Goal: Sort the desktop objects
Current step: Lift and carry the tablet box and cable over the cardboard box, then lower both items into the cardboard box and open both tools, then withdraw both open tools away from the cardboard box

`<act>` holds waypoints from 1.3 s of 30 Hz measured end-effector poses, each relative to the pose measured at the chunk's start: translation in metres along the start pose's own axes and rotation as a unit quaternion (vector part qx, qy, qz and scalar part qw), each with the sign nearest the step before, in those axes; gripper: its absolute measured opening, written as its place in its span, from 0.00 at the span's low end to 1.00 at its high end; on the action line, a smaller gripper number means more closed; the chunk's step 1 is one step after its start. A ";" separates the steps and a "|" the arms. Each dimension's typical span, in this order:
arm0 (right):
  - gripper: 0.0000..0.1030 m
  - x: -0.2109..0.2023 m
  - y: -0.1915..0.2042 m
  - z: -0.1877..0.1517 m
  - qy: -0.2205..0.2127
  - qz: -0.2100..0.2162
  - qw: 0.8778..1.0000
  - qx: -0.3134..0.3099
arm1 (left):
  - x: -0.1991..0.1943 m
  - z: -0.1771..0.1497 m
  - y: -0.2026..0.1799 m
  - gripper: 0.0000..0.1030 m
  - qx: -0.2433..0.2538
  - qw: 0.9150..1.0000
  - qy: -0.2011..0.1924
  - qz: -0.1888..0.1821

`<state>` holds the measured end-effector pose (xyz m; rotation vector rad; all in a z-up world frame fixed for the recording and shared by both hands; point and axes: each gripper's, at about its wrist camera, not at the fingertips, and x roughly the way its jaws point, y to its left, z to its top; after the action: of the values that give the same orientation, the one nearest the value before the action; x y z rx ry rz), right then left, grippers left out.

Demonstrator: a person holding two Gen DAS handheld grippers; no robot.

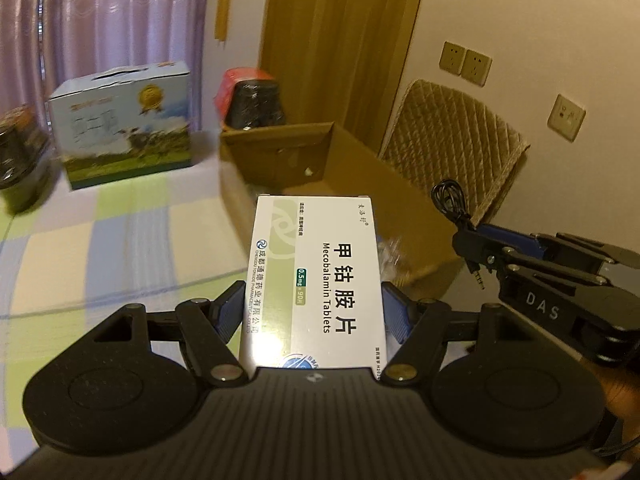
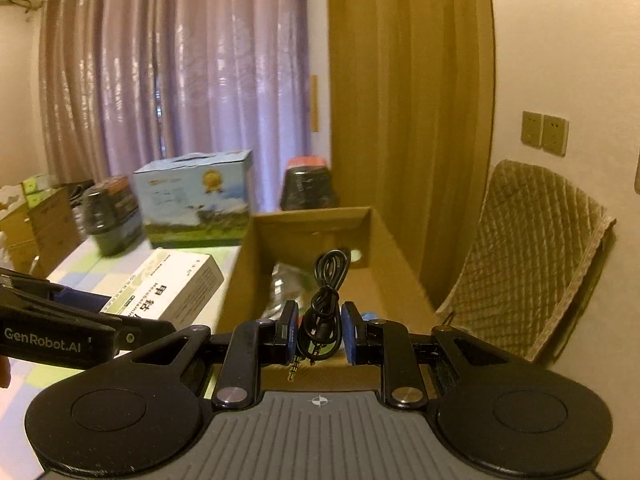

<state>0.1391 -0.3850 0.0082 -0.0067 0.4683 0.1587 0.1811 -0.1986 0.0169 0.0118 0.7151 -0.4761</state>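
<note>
Cardboard, light and stiff, makes the tablet box (image 1: pixel 316 280) easy to pinch by its long sides, as the left gripper (image 1: pixel 314 314) does near the open carton (image 1: pixel 360 168), while the right gripper (image 2: pixel 320 332) squeezes a limp coiled audio cable (image 2: pixel 326 300) above it.

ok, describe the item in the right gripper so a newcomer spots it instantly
Find the open cardboard box by the wooden door. In front of it, the right gripper pinches a coiled black audio cable, its metal jack plugs dangling. The neighbouring left gripper grips a white medicine box.
</note>
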 end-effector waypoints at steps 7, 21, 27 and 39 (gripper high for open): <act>0.19 0.038 -0.031 0.016 0.008 -0.011 1.000 0.013 | 0.053 0.039 -0.004 0.65 -0.018 1.000 -0.012 -0.018; 0.28 0.070 -0.033 0.028 0.013 0.014 0.999 0.029 | 0.036 0.017 0.030 0.74 -0.051 0.999 -0.014 0.011; 0.57 0.041 -0.039 0.027 -0.003 0.004 0.997 0.071 | 0.011 -0.002 0.031 0.89 -0.065 0.997 -0.018 0.021; 0.91 -0.054 -0.020 -0.015 0.052 -0.004 0.994 0.101 | -0.057 -0.041 0.004 0.99 -0.083 0.993 -0.008 0.078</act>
<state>0.0883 -0.4133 0.0186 0.1823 0.5867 0.1025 0.1201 -0.1646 0.0211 -0.0922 0.7299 -0.2664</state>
